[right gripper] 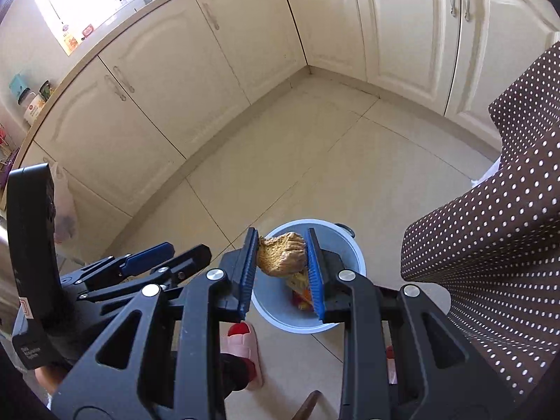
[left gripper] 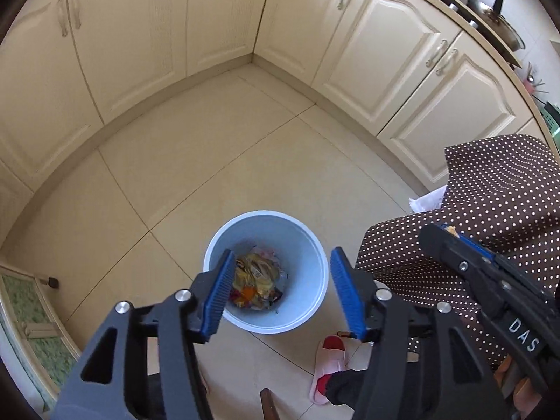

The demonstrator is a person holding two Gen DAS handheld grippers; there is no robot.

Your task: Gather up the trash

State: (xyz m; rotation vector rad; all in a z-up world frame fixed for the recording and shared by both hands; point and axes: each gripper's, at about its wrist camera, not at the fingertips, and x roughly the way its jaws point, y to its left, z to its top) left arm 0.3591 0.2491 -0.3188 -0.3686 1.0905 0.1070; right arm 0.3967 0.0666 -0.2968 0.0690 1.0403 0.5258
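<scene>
A pale blue trash bin (left gripper: 308, 266) stands on the tiled floor, with crumpled wrappers (left gripper: 257, 276) in its bottom. My left gripper (left gripper: 281, 292) is open and empty, held above the bin. My right gripper (right gripper: 281, 267) is shut on a crumpled brown-yellow piece of trash (right gripper: 281, 253) and holds it above the same bin (right gripper: 346, 245). The right gripper also shows in the left wrist view (left gripper: 451, 238) at the right, over the tablecloth. The left gripper shows in the right wrist view (right gripper: 147, 255) at the left.
Cream cabinets (left gripper: 217, 24) line the floor on two sides and meet in a corner. A brown polka-dot tablecloth (left gripper: 490, 210) hangs at the right, close to the bin. The person's pink slipper (left gripper: 329, 360) is beside the bin. Pots (left gripper: 497, 24) stand on the counter.
</scene>
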